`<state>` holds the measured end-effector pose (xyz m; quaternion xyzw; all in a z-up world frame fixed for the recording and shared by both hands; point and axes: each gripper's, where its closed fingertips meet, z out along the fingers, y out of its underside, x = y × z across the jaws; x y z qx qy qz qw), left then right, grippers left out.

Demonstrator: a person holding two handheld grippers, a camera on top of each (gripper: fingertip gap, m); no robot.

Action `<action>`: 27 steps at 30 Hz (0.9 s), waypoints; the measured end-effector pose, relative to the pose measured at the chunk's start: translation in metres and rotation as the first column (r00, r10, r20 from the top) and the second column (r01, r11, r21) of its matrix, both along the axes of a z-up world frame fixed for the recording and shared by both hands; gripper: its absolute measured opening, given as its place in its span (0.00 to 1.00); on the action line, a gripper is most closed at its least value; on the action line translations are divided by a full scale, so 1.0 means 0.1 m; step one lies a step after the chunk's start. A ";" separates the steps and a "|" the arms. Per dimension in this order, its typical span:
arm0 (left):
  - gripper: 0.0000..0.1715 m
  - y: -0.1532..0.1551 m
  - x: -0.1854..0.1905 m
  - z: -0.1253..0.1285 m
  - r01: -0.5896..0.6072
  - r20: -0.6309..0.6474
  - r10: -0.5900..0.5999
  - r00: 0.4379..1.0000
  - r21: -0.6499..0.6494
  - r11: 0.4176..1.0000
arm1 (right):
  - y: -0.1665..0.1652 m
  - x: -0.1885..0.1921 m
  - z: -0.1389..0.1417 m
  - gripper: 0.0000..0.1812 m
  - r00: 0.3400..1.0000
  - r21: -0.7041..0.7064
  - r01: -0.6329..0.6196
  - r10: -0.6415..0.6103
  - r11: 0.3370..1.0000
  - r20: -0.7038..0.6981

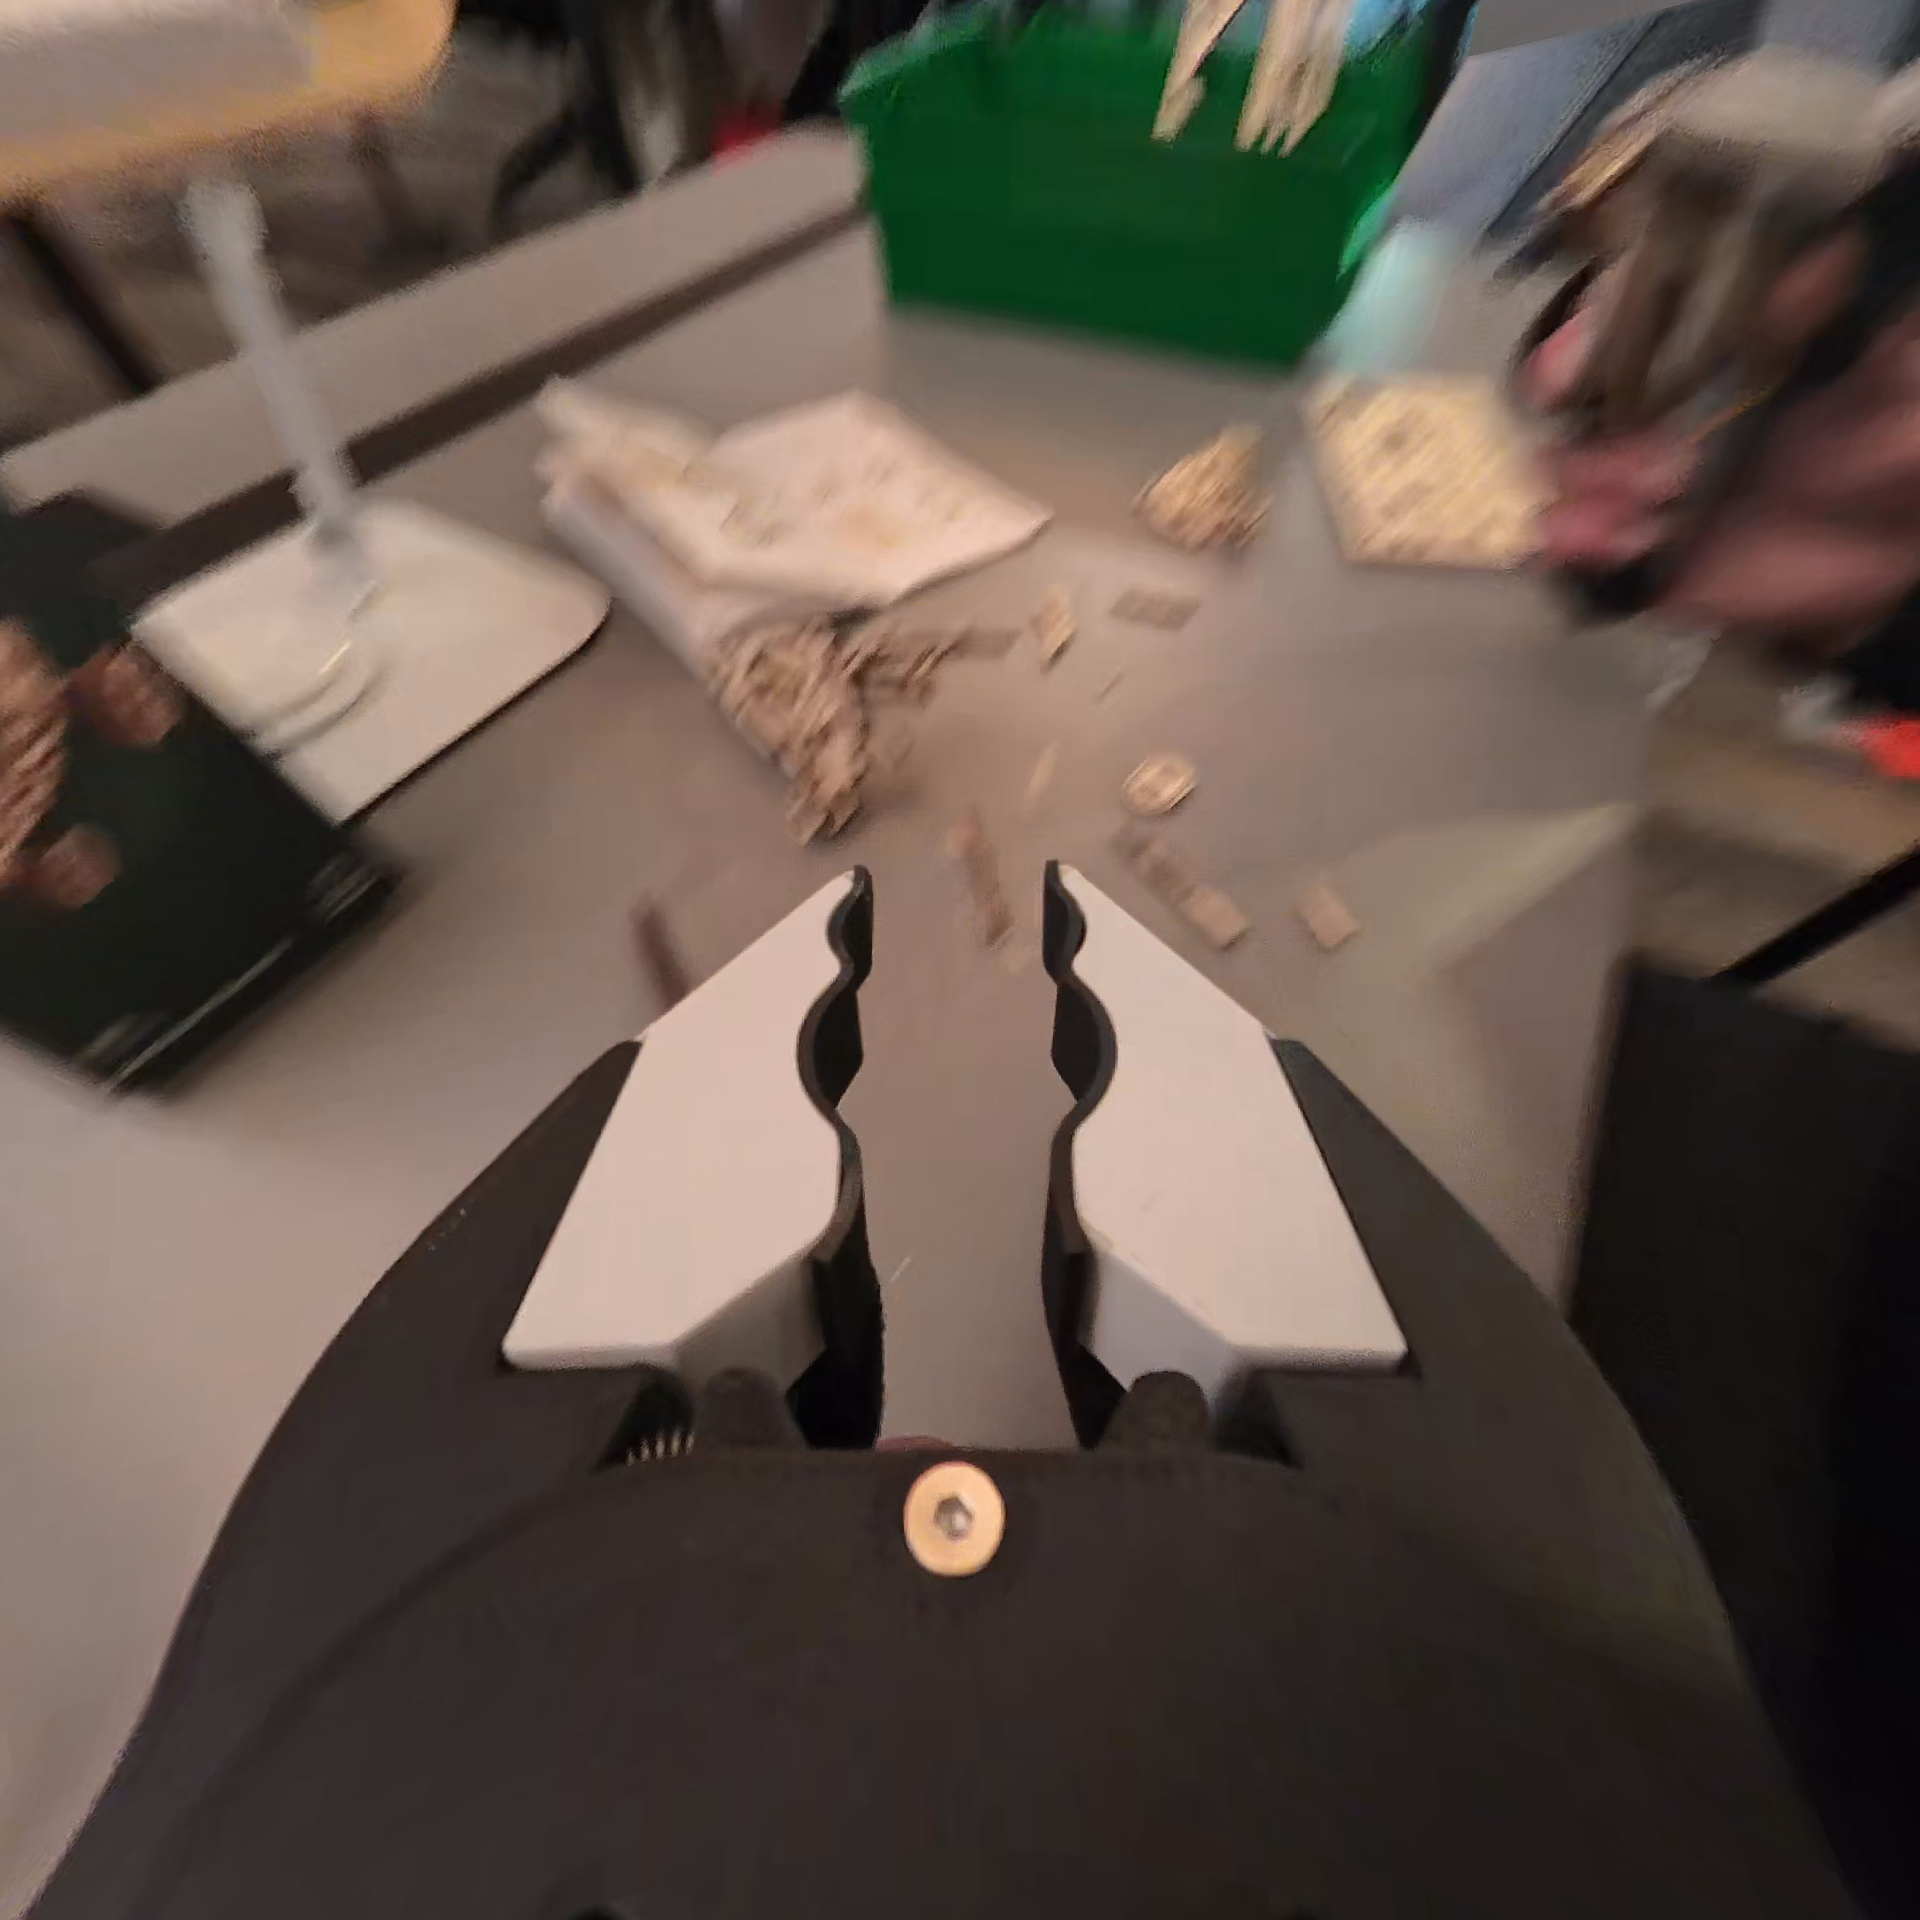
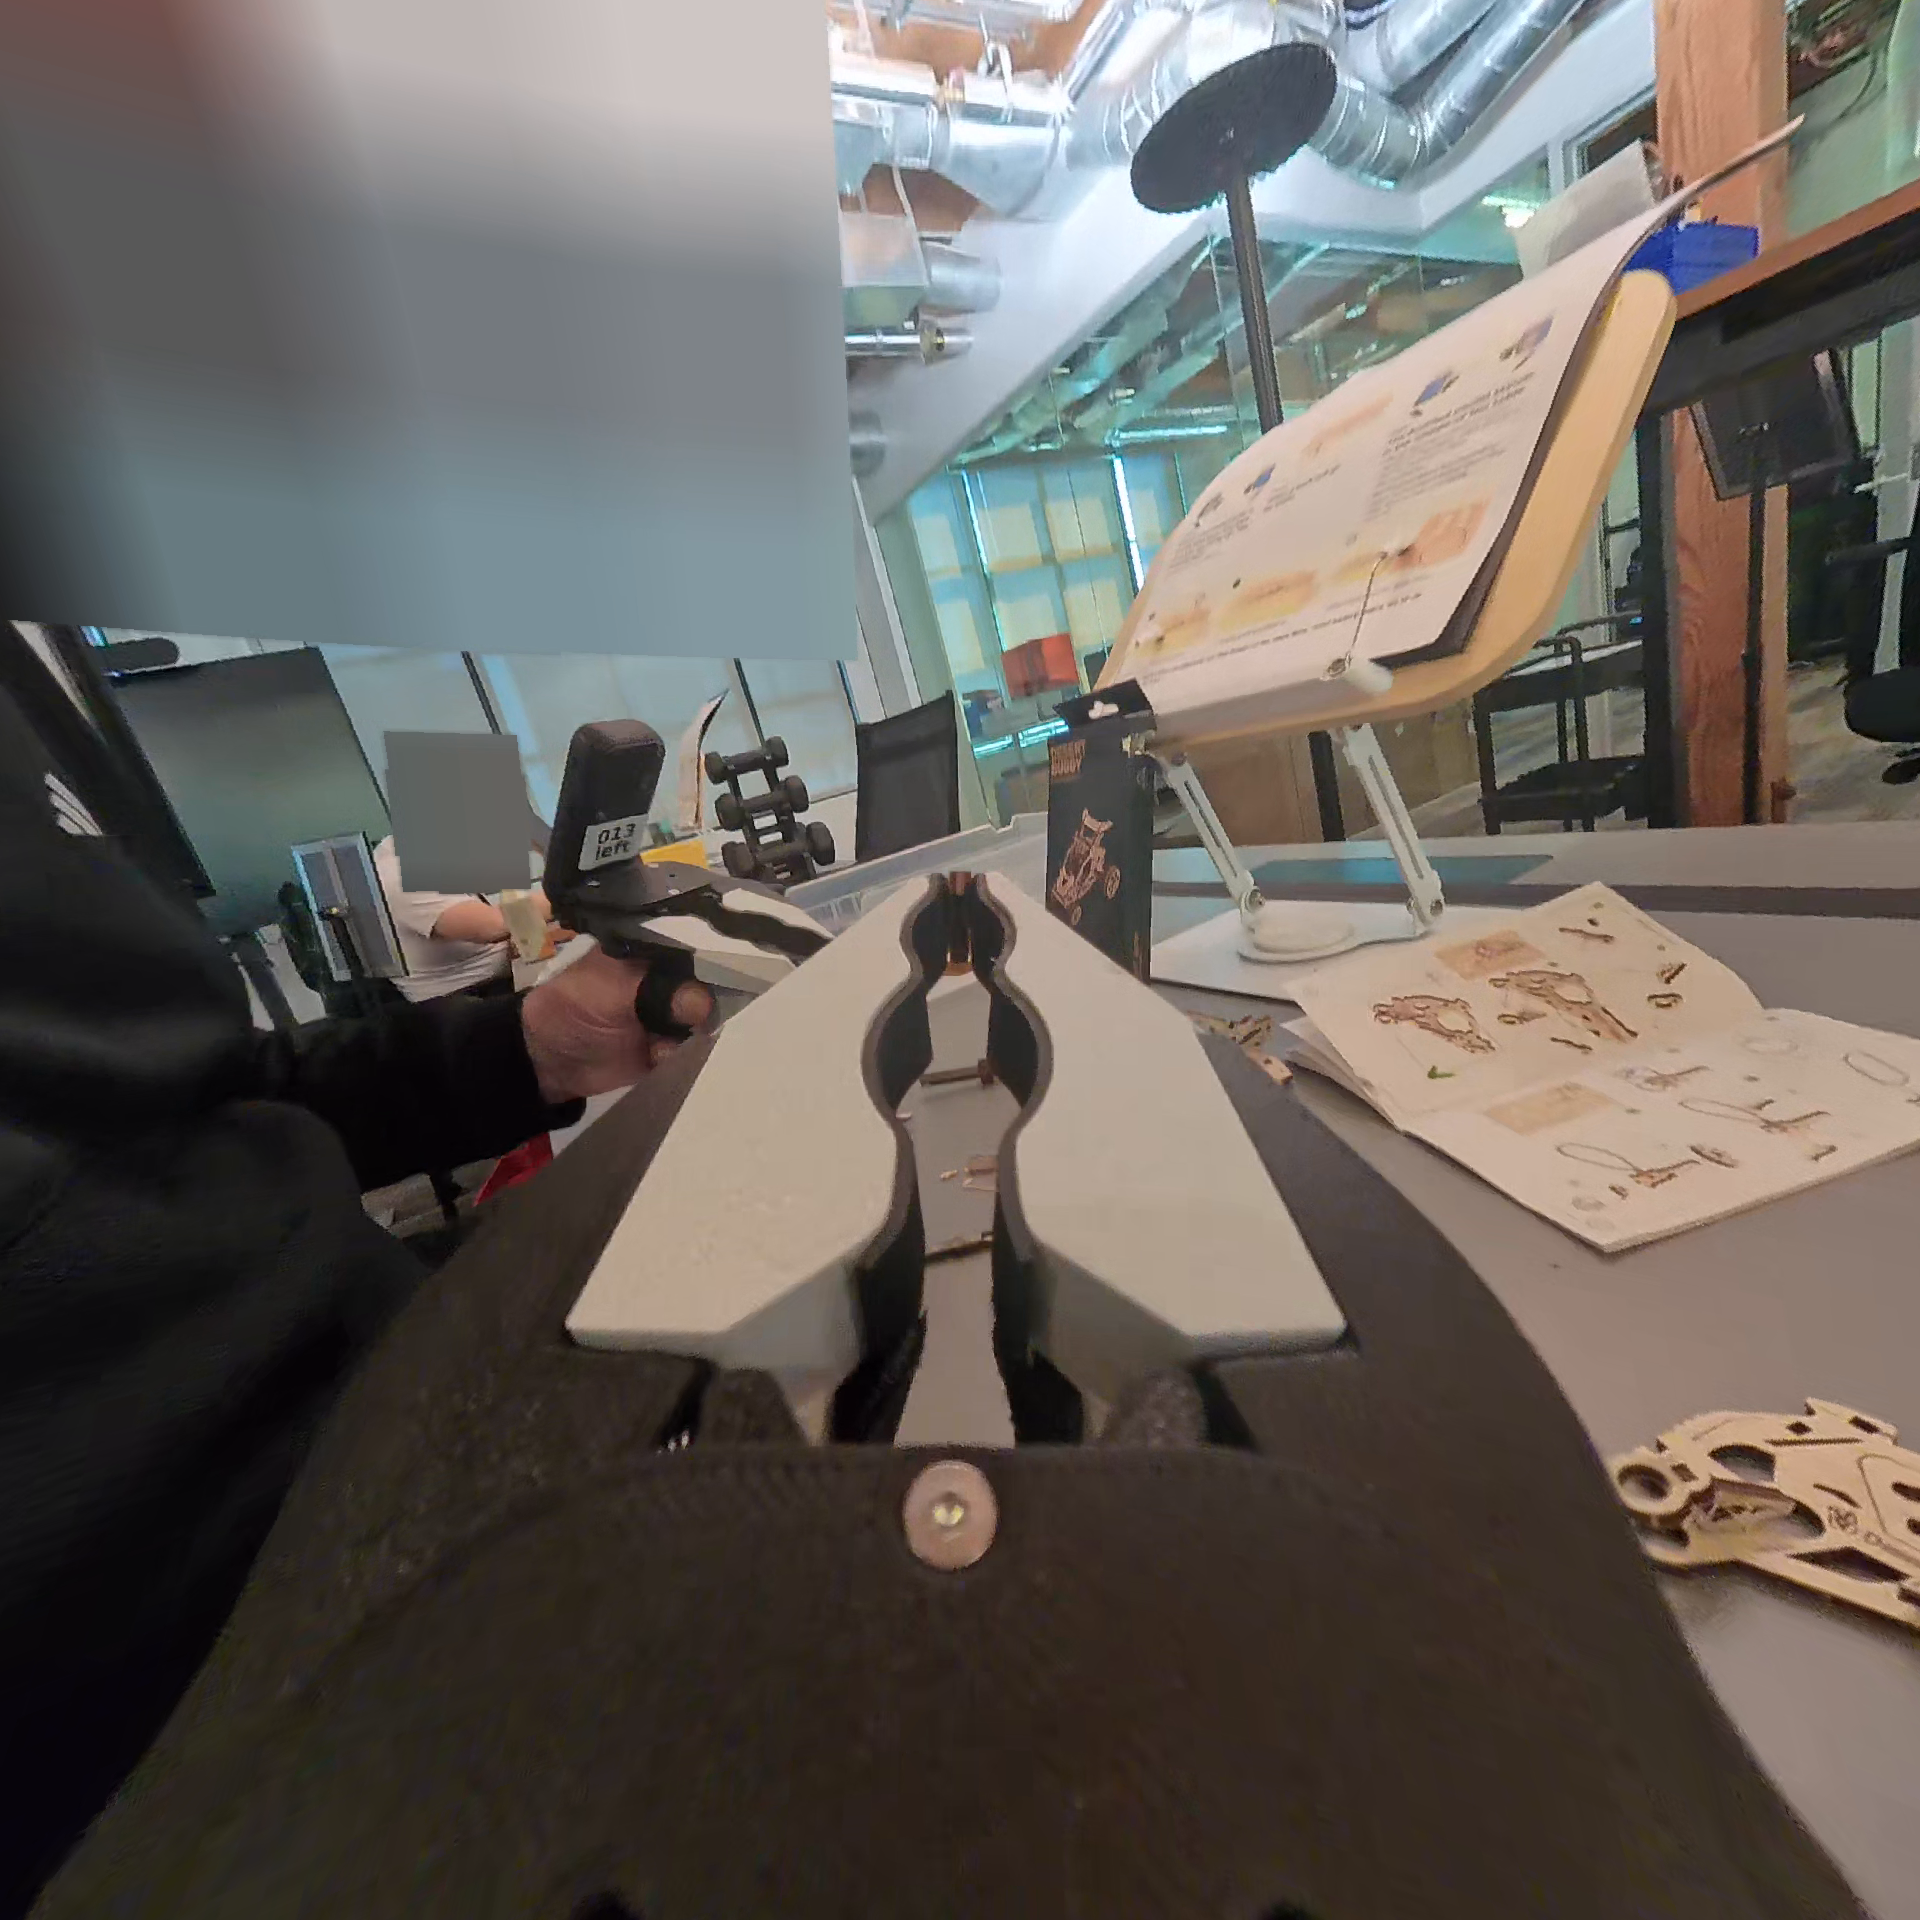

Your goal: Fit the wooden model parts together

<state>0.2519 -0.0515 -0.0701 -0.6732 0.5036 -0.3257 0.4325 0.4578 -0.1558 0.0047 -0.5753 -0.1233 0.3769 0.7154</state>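
Two grippers are up over the grey table (image 2: 1558,1351). The left gripper (image 1: 956,883) has its jaws moderately apart with nothing between them; its view is badly blurred. The right gripper (image 2: 961,894) has its jaws nearly closed at the tips, pinching a small dark, orange-tinted piece (image 2: 958,925); what that piece is I cannot tell.

Loose wooden parts (image 1: 1164,779) lie scattered on the table ahead of the left gripper, beside a heap of them (image 1: 821,717) at the edge of a booklet (image 1: 852,499). A flat cut-out frame (image 2: 1787,1496) lies near the right gripper, below an open instruction sheet (image 2: 1610,1049).

These parts look thin, light and stiff, probably brittle at the narrow tabs. Flat on the table they would be hard to pick up; taking them by the edges across a solid stretch, away from slots, seems safest.
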 end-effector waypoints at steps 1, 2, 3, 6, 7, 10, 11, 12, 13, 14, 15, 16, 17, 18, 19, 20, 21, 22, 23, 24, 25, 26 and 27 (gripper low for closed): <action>0.18 0.07 -0.08 -0.09 -0.038 -0.046 0.038 0.998 0.006 0.999 | 0.01 -0.02 -0.04 0.00 1.000 -0.010 -0.001 0.001 1.000 0.014; 0.20 0.12 -0.16 -0.17 -0.064 -0.074 0.064 0.995 0.004 0.998 | 0.02 -0.04 -0.08 0.00 0.999 -0.020 0.000 0.001 1.000 0.039; 0.20 0.15 -0.22 -0.23 -0.084 -0.088 0.083 0.993 -0.006 0.996 | 0.02 -0.07 -0.13 0.00 0.997 -0.033 0.003 0.000 0.999 0.076; 0.20 0.25 -0.35 -0.40 -0.135 -0.145 0.132 0.981 -0.015 0.991 | 0.04 -0.18 -0.33 0.00 0.975 -0.094 0.008 0.013 0.996 0.221; 0.20 0.29 -0.39 -0.47 -0.150 -0.184 0.146 0.972 -0.007 0.989 | 0.04 -0.21 -0.40 0.00 0.963 -0.114 0.014 0.018 0.993 0.269; 0.19 0.38 -0.42 -0.62 -0.159 -0.256 0.159 0.954 0.022 0.987 | 0.05 -0.27 -0.62 0.00 0.916 -0.173 0.048 0.026 0.984 0.401; 0.18 0.41 -0.41 -0.66 -0.162 -0.265 0.161 0.951 0.019 0.987 | 0.05 -0.28 -0.66 0.00 0.901 -0.183 0.057 0.028 0.982 0.432; 0.18 0.44 -0.39 -0.70 -0.162 -0.266 0.160 0.951 0.014 0.987 | 0.06 -0.29 -0.71 0.00 0.886 -0.200 0.072 0.030 0.977 0.463; 0.18 0.46 -0.37 -0.72 -0.164 -0.265 0.160 0.951 0.007 0.986 | 0.07 -0.29 -0.77 0.00 0.871 -0.226 0.085 0.038 0.970 0.491; 0.18 0.49 -0.36 -0.76 -0.170 -0.274 0.163 0.948 -0.002 0.985 | 0.07 -0.31 -0.82 0.00 0.856 -0.250 0.091 0.053 0.964 0.515; 0.17 0.52 -0.34 -0.79 -0.175 -0.286 0.166 0.944 -0.007 0.985 | 0.07 -0.32 -0.87 0.00 0.841 -0.265 0.097 0.063 0.959 0.537; 0.17 0.55 -0.33 -0.83 -0.178 -0.299 0.168 0.939 -0.008 0.984 | 0.07 -0.32 -0.92 0.00 0.826 -0.277 0.109 0.068 0.955 0.559; 0.15 0.57 -0.33 -0.86 -0.181 -0.317 0.168 0.933 -0.009 0.984 | 0.08 -0.32 -0.97 0.00 0.810 -0.291 0.123 0.073 0.949 0.581; 0.14 0.58 -0.32 -0.88 -0.178 -0.330 0.167 0.929 -0.004 0.984 | 0.08 -0.32 -1.02 0.00 0.795 -0.300 0.138 0.076 0.944 0.602; 0.13 0.59 -0.31 -0.88 -0.174 -0.337 0.164 0.927 0.002 0.985 | 0.09 -0.32 -1.05 0.00 0.783 -0.305 0.148 0.077 0.941 0.618; 0.12 0.60 -0.30 -0.90 -0.174 -0.344 0.163 0.924 0.001 0.985 | 0.10 -0.32 -1.07 0.00 0.774 -0.311 0.156 0.080 0.937 0.628; 0.10 0.60 -0.29 -0.90 -0.173 -0.344 0.160 0.925 -0.006 0.985 | 0.11 -0.32 -1.11 0.00 0.766 -0.324 0.165 0.086 0.932 0.637; 0.08 0.61 -0.29 -0.90 -0.177 -0.342 0.161 0.926 -0.014 0.984 | 0.13 -0.32 -1.15 0.00 0.755 -0.339 0.174 0.096 0.925 0.648; 0.06 0.63 -0.29 -0.90 -0.184 -0.342 0.167 0.925 -0.018 0.983 | 0.14 -0.33 -1.20 0.00 0.742 -0.356 0.182 0.110 0.917 0.662; 0.04 0.65 -0.30 -0.91 -0.194 -0.344 0.175 0.923 -0.021 0.981 | 0.15 -0.34 -1.25 0.00 0.725 -0.373 0.191 0.125 0.908 0.677; 0.03 0.66 -0.30 -0.91 -0.204 -0.343 0.182 0.921 -0.026 0.979 | 0.16 -0.35 -1.31 0.00 0.706 -0.387 0.203 0.139 0.899 0.695; 0.03 0.68 -0.31 -0.91 -0.212 -0.341 0.189 0.921 -0.032 0.977 | 0.17 -0.35 -1.36 0.00 0.687 -0.401 0.217 0.152 0.890 0.711; 0.02 0.70 -0.31 -0.91 -0.220 -0.340 0.195 0.920 -0.036 0.975 | 0.17 -0.36 -1.41 0.00 0.671 -0.412 0.229 0.164 0.882 0.723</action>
